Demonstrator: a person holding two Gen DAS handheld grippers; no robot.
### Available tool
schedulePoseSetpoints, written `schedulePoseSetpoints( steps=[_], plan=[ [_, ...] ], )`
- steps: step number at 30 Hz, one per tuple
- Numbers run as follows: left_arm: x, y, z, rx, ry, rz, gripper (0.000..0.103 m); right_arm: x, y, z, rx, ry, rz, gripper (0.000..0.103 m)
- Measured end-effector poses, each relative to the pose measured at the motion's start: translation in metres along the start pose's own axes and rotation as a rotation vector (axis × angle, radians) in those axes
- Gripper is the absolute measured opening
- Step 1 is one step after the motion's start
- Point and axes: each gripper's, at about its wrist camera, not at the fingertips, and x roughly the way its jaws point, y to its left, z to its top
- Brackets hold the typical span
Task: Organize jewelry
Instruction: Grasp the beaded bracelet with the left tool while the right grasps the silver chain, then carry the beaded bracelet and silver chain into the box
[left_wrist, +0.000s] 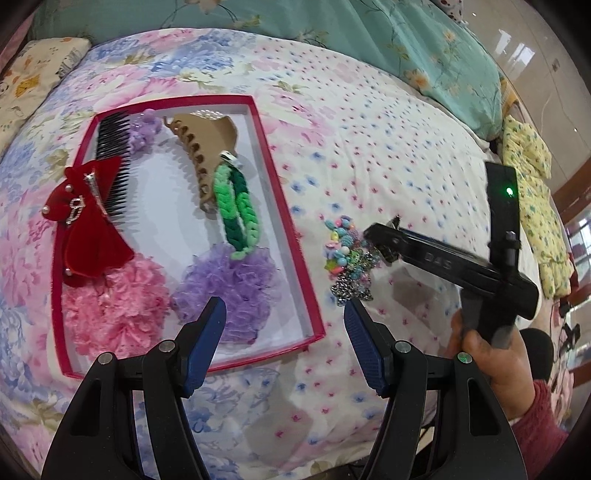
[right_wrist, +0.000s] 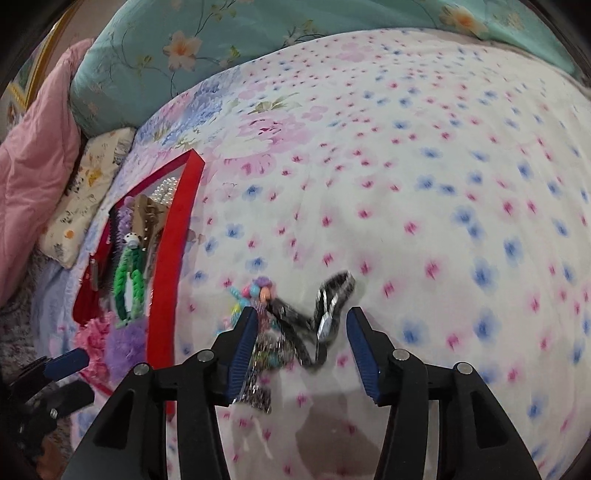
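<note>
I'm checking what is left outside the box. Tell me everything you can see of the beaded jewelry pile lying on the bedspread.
The beaded jewelry pile is a tangled heap: pastel plastic beads in pink, blue, yellow and green at its far end, dark glittery chain or strap pieces nearer. It lies loose on the floral bedspread, just right of the red box, outside it. The open right gripper straddles it, its left finger against the pile. Motion blur hides finer detail.
</note>
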Motion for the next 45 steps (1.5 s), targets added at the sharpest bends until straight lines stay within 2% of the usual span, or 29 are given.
schedulePoseSetpoints(
  steps=[4,7,11,15,17,23,26,27,28,29,45],
  plan=[
    [0.006,-0.009,0.000,0.025,0.014,-0.007,0.066,0.004,0.010,0.000,-0.094,0.002,-0.056,0.048],
    [0.013,-0.017,0.002,0.046,0.029,-0.016,0.066,0.002,0.006,-0.002,-0.093,0.006,-0.052,0.025],
    [0.023,-0.036,0.006,0.092,0.045,-0.026,0.066,-0.007,-0.005,-0.003,-0.057,0.002,-0.022,0.023],
    [0.035,-0.062,0.012,0.154,0.052,-0.039,0.066,-0.031,-0.034,-0.003,0.064,-0.028,0.066,0.023],
    [0.046,-0.073,0.014,0.181,0.064,-0.036,0.065,-0.043,-0.043,-0.003,0.092,-0.046,0.080,0.022],
    [0.085,-0.096,0.015,0.235,0.134,0.005,0.046,-0.083,-0.065,-0.002,0.157,-0.111,0.133,0.023],
    [0.099,-0.092,0.014,0.224,0.167,0.021,0.024,-0.093,-0.065,0.000,0.160,-0.128,0.157,0.023],
    [0.100,-0.090,0.015,0.220,0.166,0.023,0.013,-0.096,-0.064,-0.001,0.159,-0.134,0.167,0.023],
    [0.099,-0.088,0.015,0.218,0.159,0.025,0.007,-0.097,-0.063,-0.001,0.158,-0.137,0.171,0.023],
    [0.097,-0.087,0.016,0.215,0.153,0.020,0.006,-0.099,-0.062,-0.001,0.157,-0.140,0.178,0.023],
    [-0.015,-0.049,0.017,0.121,-0.076,-0.054,0.006,-0.103,-0.036,-0.013,0.129,-0.125,0.258,0.023]
  ],
)
